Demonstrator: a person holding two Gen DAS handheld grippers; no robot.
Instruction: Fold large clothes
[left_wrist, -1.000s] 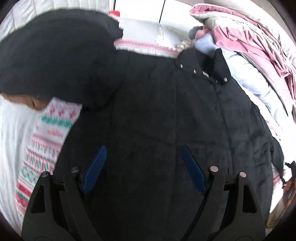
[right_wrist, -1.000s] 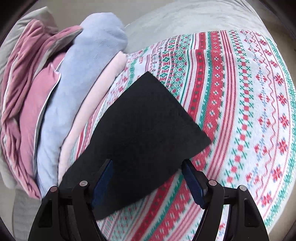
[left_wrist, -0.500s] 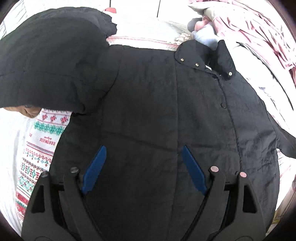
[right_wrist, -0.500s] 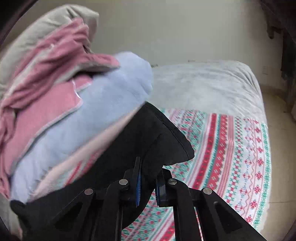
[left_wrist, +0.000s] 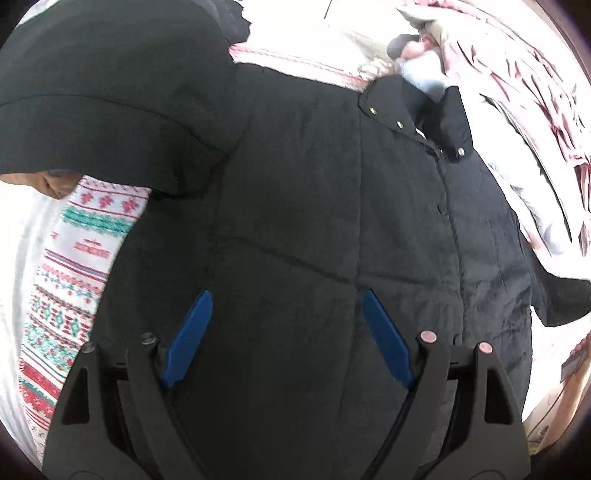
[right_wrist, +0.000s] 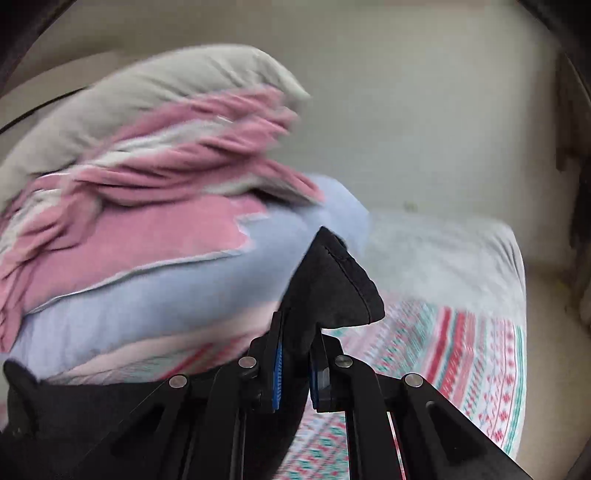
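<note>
A black padded jacket (left_wrist: 314, 206) with brass snaps lies front up on a patterned red, green and white bedspread (left_wrist: 66, 288). One sleeve (left_wrist: 110, 96) is folded across its upper left. My left gripper (left_wrist: 284, 310) hovers open over the jacket's lower body, nothing between its blue pads. In the right wrist view my right gripper (right_wrist: 295, 325) is shut on the black cuff (right_wrist: 332, 291) of the jacket's other sleeve, lifted above the bedspread (right_wrist: 461, 350). The cuff sticks up past the fingertips.
A heap of pink, pale blue and grey bedding (right_wrist: 155, 206) lies beside the jacket, also at the upper right in the left wrist view as bedding (left_wrist: 517, 92). A grey mattress corner (right_wrist: 443, 254) and beige wall are beyond. A hand (left_wrist: 48, 182) shows under the folded sleeve.
My right gripper closed on the sleeve cuff, then rose and rolled, lifting it off the bedspread. The left gripper stayed open over the jacket, tilting slightly.
</note>
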